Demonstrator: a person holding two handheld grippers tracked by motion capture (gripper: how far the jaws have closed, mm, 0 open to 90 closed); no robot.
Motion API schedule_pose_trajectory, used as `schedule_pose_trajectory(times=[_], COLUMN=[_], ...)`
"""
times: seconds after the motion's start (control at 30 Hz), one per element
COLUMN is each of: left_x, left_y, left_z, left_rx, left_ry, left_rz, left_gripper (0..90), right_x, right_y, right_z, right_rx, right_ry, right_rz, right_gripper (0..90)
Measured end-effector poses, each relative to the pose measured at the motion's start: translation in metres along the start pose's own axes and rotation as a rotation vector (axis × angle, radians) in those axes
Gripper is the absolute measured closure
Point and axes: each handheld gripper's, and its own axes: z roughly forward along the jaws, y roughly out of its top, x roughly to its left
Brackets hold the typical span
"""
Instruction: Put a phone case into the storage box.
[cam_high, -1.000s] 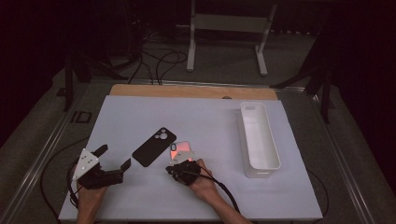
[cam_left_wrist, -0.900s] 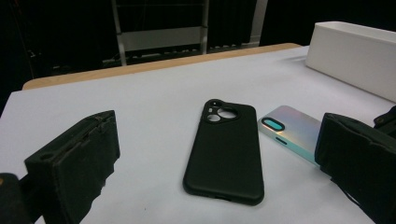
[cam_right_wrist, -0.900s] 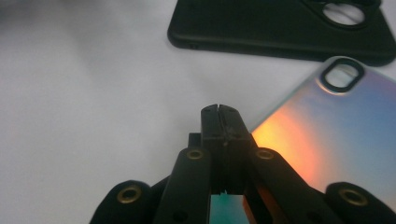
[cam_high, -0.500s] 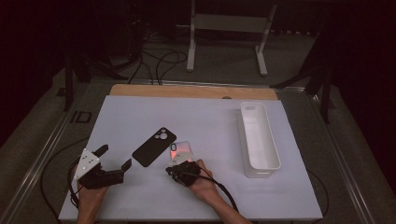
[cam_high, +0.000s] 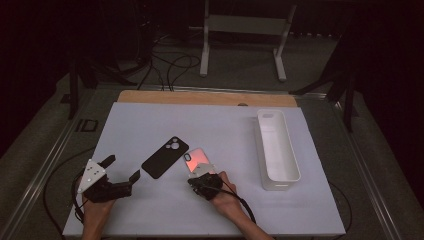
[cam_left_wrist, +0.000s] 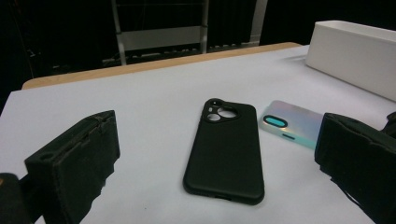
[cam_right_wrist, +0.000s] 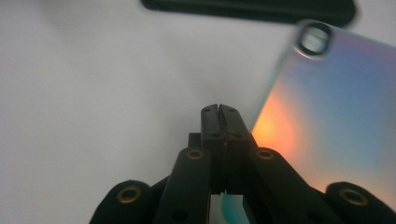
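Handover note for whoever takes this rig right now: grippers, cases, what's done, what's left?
Left gripper: open, just short of the black case, which lies flat on the table.
Right gripper: shut, apparently pinching the shiny case by its near edge.
Tray: right of both cases, holding neither.
Done: at most that grip.
Left: probably moving the cases, perhaps into the tray.

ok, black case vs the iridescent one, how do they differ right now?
The black phone case is matte and dark; the iridescent phone case is glossy, reflecting orange, pink and blue. The black one lies untouched in front of the open left gripper; the iridescent one lies right at the right gripper, whose fingers are together at its edge. Both lie back-up on the white table, camera cutouts at the far end.
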Motion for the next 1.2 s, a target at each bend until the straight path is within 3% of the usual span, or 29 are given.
schedule_pose_trajectory(times=[0.13, 0.23, 0.37, 0.57, 0.7, 0.77, 0.87, 0.9, 0.97, 1.03, 1.2], left_x=[-0.001, -0.001, -0.001, 0.000, -0.002, -0.002, -0.004, -0.004, -0.006, -0.007, -0.006], left_y=[0.000, 0.000, 0.000, -0.001, 0.003, 0.005, 0.008, 0.008, 0.009, 0.009, 0.010], left_z=[0.001, 0.001, 0.001, 0.001, -0.001, -0.002, -0.002, -0.002, -0.003, -0.003, -0.005], left_rx=[0.000, 0.002, 0.002, 0.001, -0.020, -0.021, -0.013, -0.013, -0.013, -0.019, -0.034], left_ry=[-0.002, -0.002, -0.001, 0.000, -0.016, -0.034, -0.053, -0.053, -0.069, -0.079, -0.072], left_rz=[0.003, 0.003, 0.003, -0.002, -0.012, -0.017, -0.007, -0.007, -0.002, -0.016, -0.016], left_gripper=[0.7, 0.7, 0.7, 0.7, 0.6, 0.6, 0.6, 0.6, 0.6, 0.6, 0.6], right_x=[-0.013, -0.021, -0.026, -0.037, -0.049, -0.058, -0.069, -0.069, -0.078, -0.083, -0.088], right_y=[-0.008, -0.012, -0.013, -0.011, -0.019, -0.026, -0.040, -0.040, -0.056, -0.065, -0.082], right_z=[-0.007, -0.011, -0.023, -0.070, -0.106, -0.120, -0.140, -0.140, -0.157, -0.164, -0.176], right_rx=[0.004, -0.014, -0.120, -0.308, -0.396, -0.404, -0.420, -0.420, -0.450, -0.486, -0.535], right_ry=[-0.035, -0.009, 0.065, 0.064, 0.029, 0.013, -0.055, -0.055, -0.103, -0.107, -0.152], right_rz=[0.031, 0.064, 0.080, 0.076, 0.096, 0.134, 0.160, 0.160, 0.185, 0.200, 0.208], right_gripper=[90.0, 88.1, 70.3, 52.4, 40.5, 30.4, 21.2, 21.2, 18.7, 17.5, 12.7])
